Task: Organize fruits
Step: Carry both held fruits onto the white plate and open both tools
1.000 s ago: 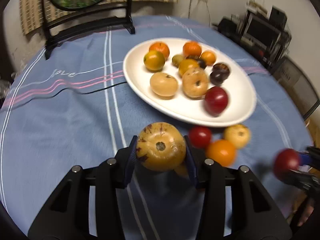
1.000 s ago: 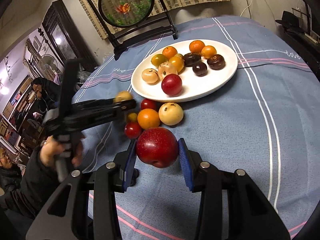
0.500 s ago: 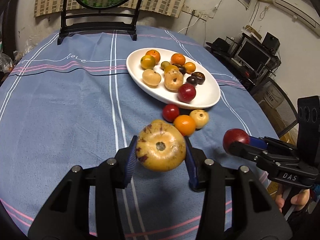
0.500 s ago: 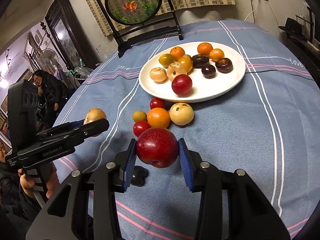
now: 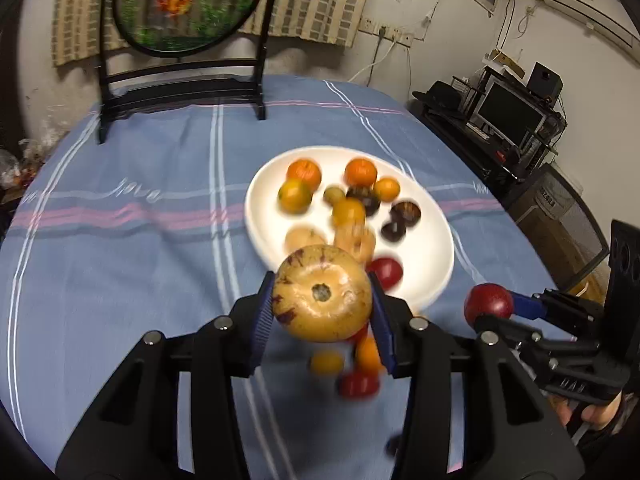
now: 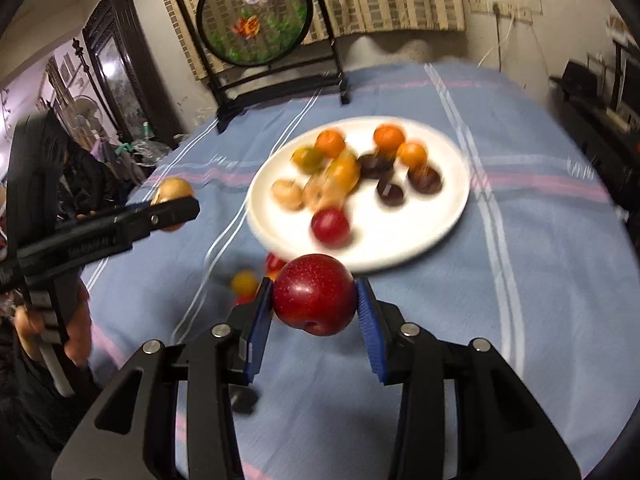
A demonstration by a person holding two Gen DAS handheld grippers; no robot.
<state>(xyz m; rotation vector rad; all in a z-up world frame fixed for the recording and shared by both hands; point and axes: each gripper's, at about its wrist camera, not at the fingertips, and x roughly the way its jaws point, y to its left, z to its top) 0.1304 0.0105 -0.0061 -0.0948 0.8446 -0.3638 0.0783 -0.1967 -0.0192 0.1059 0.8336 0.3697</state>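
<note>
My left gripper [image 5: 322, 312] is shut on a yellow fruit with brown blotches [image 5: 322, 292], held above the blue cloth in front of the white plate [image 5: 432, 240]. A dark red fruit [image 6: 314, 294] sits clamped in my right gripper [image 6: 314, 312], also raised short of the plate [image 6: 440, 224]. Each gripper shows in the other's view: the right gripper [image 5: 490, 304] at the right with its red fruit, the left gripper [image 6: 176, 206] at the left with its yellow fruit. Several orange, yellow, dark and red fruits lie on the plate. A few loose small fruits [image 5: 358, 384] lie on the cloth below the grippers.
A black stand with a round fish picture [image 5: 184, 4] stands at the table's far edge. Shelves with a monitor [image 5: 512, 112] are off the table at the right. A hand [image 6: 76, 336] grips the left tool's handle. A person [image 6: 92, 176] sits in the background, left.
Both grippers have risen with their fruit; the plate now sits farther up the frames and the loose fruits have slipped under the jaws. Both views are blurred by motion.
</note>
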